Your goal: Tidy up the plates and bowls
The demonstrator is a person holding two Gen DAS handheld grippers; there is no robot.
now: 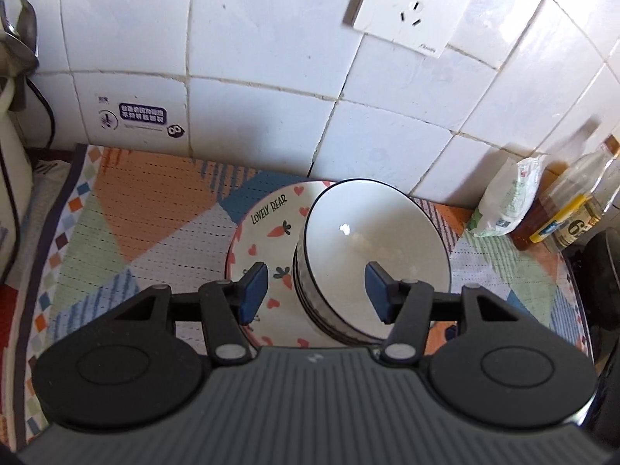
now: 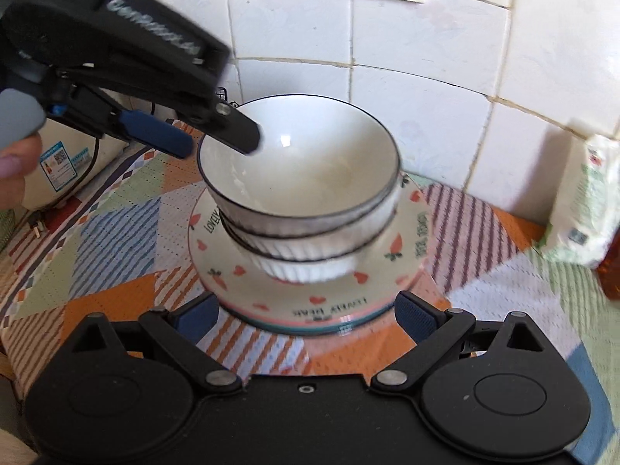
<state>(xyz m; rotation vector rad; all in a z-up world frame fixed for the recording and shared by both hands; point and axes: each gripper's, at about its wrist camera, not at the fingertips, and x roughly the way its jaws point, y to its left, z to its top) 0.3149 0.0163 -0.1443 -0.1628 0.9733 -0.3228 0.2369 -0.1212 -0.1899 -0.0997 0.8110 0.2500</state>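
A stack of white ribbed bowls with dark rims [image 2: 298,193] stands on a stack of "Lovely Bear" carrot-print plates [image 2: 310,302] on a patchwork cloth. In the left wrist view the bowls [image 1: 372,248] sit on the plates [image 1: 267,224]. My left gripper [image 1: 316,292] is open, its jaws straddling the near rim of the top bowl without touching; it also shows in the right wrist view [image 2: 217,135] above the bowl's left rim. My right gripper [image 2: 306,316] is open and empty, just in front of the plates' near edge.
A white tiled wall with a socket [image 1: 414,4] stands close behind. A white packet [image 1: 503,201] and bottles [image 1: 569,209] stand at the right. A white appliance [image 2: 66,162] with a cord stands at the left. The patchwork cloth [image 1: 147,217] covers the counter.
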